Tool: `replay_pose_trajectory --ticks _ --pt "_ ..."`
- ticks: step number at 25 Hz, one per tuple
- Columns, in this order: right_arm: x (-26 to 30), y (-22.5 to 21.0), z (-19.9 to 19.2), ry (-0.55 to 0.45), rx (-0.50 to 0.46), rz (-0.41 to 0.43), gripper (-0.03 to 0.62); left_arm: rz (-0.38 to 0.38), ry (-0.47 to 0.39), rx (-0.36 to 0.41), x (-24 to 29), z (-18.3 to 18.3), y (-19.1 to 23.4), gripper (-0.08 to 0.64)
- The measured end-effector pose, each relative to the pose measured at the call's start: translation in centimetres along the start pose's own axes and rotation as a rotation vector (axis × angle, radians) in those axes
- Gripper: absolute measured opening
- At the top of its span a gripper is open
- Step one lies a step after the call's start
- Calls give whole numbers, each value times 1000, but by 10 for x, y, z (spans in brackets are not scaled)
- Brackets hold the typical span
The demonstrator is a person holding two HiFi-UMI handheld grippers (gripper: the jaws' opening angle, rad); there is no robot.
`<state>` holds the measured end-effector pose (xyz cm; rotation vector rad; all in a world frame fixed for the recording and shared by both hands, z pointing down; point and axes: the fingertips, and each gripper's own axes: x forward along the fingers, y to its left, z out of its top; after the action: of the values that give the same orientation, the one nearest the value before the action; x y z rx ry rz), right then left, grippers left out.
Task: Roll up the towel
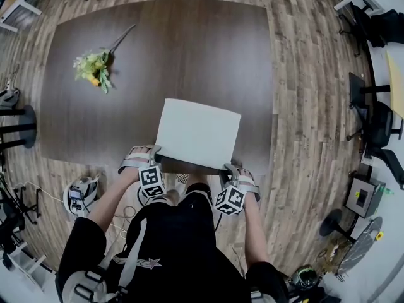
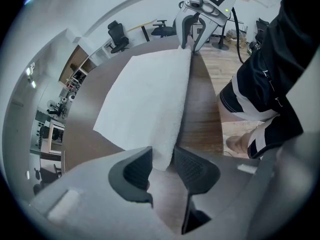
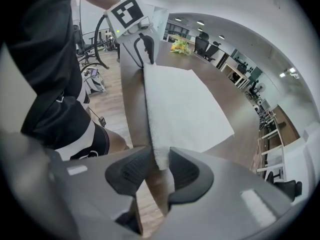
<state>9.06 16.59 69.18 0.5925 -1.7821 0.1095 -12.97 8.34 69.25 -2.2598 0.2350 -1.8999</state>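
Dark wood covers the table (image 1: 189, 55), which stands on a plank floor (image 1: 309, 106) in an open office. At the near edge of the table stands a person in a black top and black-and-white shorts, seen from above, with a gripper in each hand.

The left gripper (image 2: 162, 166) points steeply down at the near left corner of the towel (image 1: 197, 133). In the left gripper view that corner fills the gap between the two dark pads, which sit against it on both sides at a middling width. The right gripper (image 3: 160, 169) is placed the same way at the towel's near right corner, and its pads also close on the thick white edge. Each gripper view shows the other gripper at the far end of that same edge, its jaws on the cloth. In the head view the marker cubes (image 1: 151, 180) ride on the grippers' near ends, out over the floor.

White and spread open, the towel lies just inside the table's near edge, somewhat right of the middle, slightly askew to the table edge. A narrow strip of bare wood shows between its near edge and the edge of the table.

Well beyond it, near the table's far left corner, lies a bunch of yellow and green flowers (image 1: 95, 68) with a long stem. Office chairs (image 1: 379, 125) and desks stand farther off, on the right.
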Motion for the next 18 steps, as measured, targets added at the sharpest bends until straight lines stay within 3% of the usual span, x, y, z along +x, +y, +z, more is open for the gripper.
replay_pose_trajectory --ticks 11,18 --pt "1 -7 1 1 -27 -33 44 39 5 17 -2 1 5 60" --pt "-7 3 1 5 -26 -49 38 38 -2 5 -12 -3 -10 48"
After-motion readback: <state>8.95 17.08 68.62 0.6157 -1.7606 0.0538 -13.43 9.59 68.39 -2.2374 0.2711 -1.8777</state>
